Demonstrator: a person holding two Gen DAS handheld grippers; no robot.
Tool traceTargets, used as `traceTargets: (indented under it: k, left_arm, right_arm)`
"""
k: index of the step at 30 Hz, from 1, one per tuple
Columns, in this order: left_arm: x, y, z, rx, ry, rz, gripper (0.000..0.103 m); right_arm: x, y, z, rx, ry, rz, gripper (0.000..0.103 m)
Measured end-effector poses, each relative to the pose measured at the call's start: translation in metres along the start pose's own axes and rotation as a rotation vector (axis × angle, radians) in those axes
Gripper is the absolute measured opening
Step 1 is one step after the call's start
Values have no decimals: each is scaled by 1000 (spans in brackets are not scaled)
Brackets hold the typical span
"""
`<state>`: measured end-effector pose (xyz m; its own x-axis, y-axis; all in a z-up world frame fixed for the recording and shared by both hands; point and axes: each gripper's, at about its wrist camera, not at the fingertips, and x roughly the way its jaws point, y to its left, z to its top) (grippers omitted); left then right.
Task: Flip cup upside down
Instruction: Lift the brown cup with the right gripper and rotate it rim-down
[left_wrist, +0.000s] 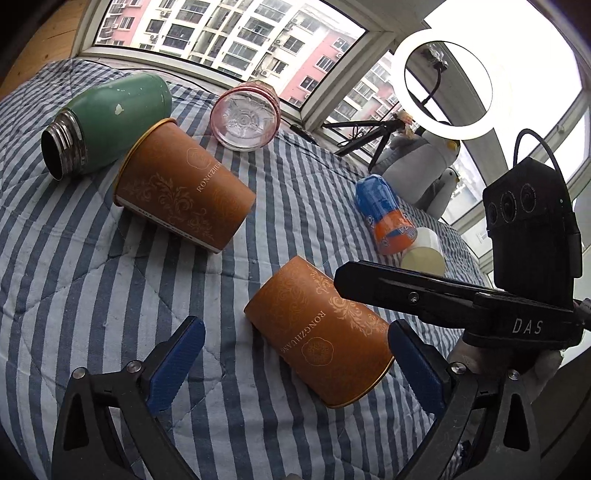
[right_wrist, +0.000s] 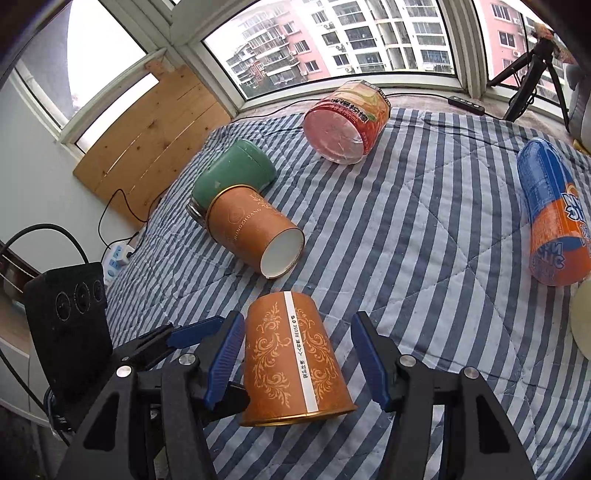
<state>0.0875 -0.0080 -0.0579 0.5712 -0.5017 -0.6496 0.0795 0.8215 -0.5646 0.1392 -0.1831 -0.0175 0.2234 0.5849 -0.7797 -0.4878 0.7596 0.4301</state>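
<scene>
An orange paper cup (left_wrist: 321, 332) (right_wrist: 295, 354) lies on its side on the striped quilt (left_wrist: 92, 295), its mouth toward the right wrist camera. My right gripper (right_wrist: 297, 354) is open with its blue fingers (right_wrist: 225, 354) on either side of this cup, the left pad close to its wall. My left gripper (left_wrist: 295, 354) is open too, with the cup between its fingers (left_wrist: 177, 365). The right gripper's black finger (left_wrist: 406, 295) shows above the cup in the left wrist view. A second orange cup (left_wrist: 184, 188) (right_wrist: 255, 232) lies on its side farther off.
A green flask (left_wrist: 107, 122) (right_wrist: 232, 173), a clear red-labelled jar (left_wrist: 245, 116) (right_wrist: 345, 122) and a blue-orange cup (left_wrist: 384, 214) (right_wrist: 550, 218) lie on the quilt. A white cup (left_wrist: 424, 251), plush penguin (left_wrist: 424, 162), ring light (left_wrist: 443, 85) and tripod (right_wrist: 532, 74) stand near the window.
</scene>
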Motion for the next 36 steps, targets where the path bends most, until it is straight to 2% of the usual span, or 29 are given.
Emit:
traceTargets:
  k: [3, 7, 10, 14, 20, 24, 32, 36]
  left_arm:
    - [11, -4, 1, 0, 24, -12, 94]
    - [18, -8, 1, 10, 28, -26, 93]
    - [20, -10, 3, 15, 35, -38, 89]
    - [21, -15, 3, 41, 32, -29, 88]
    - [23, -21, 2, 79, 31, -13, 87]
    - [20, -30, 1, 120, 17, 4, 84]
    - [11, -75, -14, 362, -49, 127, 80]
    - [11, -89, -20, 438, -74, 165, 78]
  right_arm:
    - [10, 7, 4, -35, 63, 0, 56]
    - [19, 9, 6, -54, 109, -35, 56]
    - [23, 11, 5, -63, 123, -45, 56]
    - [27, 13, 5, -76, 131, -58, 51]
    - [27, 13, 4, -92, 128, -66, 50]
    - [18, 14, -3, -96, 99, -72, 50]
    - [-16, 17, -28, -103, -45, -65, 49]
    - [-26, 13, -38, -88, -107, -50, 49]
